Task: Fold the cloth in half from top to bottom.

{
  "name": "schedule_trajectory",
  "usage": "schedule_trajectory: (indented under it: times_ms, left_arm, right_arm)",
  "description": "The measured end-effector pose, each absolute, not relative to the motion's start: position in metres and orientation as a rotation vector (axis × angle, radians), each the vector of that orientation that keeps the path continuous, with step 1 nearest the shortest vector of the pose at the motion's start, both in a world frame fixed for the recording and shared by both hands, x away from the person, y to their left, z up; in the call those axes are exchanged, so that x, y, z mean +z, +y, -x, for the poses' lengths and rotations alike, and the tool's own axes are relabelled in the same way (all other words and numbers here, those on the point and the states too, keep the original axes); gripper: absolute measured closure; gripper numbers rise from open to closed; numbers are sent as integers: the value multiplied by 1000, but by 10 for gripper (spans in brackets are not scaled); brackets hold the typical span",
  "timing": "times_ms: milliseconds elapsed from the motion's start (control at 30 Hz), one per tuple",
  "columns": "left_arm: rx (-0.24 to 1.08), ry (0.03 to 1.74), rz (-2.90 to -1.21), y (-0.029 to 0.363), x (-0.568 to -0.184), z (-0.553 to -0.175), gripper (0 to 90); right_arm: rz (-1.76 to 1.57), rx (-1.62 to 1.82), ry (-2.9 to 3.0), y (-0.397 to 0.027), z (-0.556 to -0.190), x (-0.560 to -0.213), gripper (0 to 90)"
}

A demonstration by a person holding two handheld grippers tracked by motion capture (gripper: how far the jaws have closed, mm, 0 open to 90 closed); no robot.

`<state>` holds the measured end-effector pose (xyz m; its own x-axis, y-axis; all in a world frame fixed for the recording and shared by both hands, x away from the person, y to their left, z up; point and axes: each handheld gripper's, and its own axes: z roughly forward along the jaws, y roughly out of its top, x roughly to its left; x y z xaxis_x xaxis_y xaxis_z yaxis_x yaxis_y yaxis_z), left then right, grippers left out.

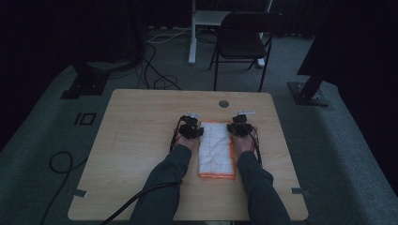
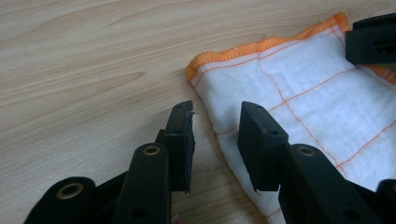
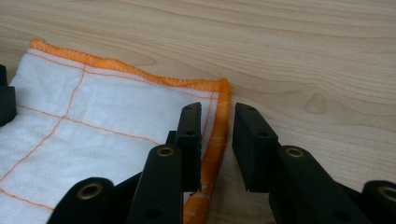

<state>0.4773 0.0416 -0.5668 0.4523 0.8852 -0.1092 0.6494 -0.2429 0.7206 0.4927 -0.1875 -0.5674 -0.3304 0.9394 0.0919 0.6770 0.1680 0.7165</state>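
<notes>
A white cloth (image 1: 216, 149) with orange stitched grid lines and an orange hem lies folded into a long strip on the wooden table (image 1: 141, 136). My left gripper (image 1: 192, 121) stands at the cloth's far left corner. In the left gripper view its jaws (image 2: 215, 112) are apart and straddle the left edge of the cloth (image 2: 303, 93) without pressing on it. My right gripper (image 1: 240, 121) is at the far right corner. Its jaws (image 3: 217, 109) are apart on either side of the orange hem (image 3: 223, 100). The right gripper's jaw (image 2: 371, 39) shows across the cloth.
A round cable port (image 1: 223, 103) sits in the table beyond the cloth. Behind the table stand a black folding chair (image 1: 244, 37) and a white desk leg (image 1: 192, 33), with cables (image 1: 155, 70) on the floor. A cable (image 1: 141, 197) trails from my left arm.
</notes>
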Motion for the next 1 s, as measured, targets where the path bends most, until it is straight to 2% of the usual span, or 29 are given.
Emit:
schedule_trajectory:
  times_ms: [133, 367, 400, 567, 1000]
  left_arm:
    - [410, 1286, -1987, 40, -566, -480, 661]
    - [355, 1294, -1990, 39, -565, -483, 668]
    - [351, 1293, -1992, 38, -565, -483, 719]
    - [379, 1269, -2008, 34, -566, -478, 858]
    - [371, 1219, -1983, 30, -547, -476, 878]
  right_arm:
    - [-1544, 955, 2087, -187, -494, -567, 718]
    - [-1555, 957, 2104, -186, -495, -566, 780]
    - [-1563, 968, 2108, -186, -495, -566, 805]
    - [-1552, 954, 2107, -183, -494, -565, 857]
    - [-1485, 1017, 2091, -188, -486, -552, 863]
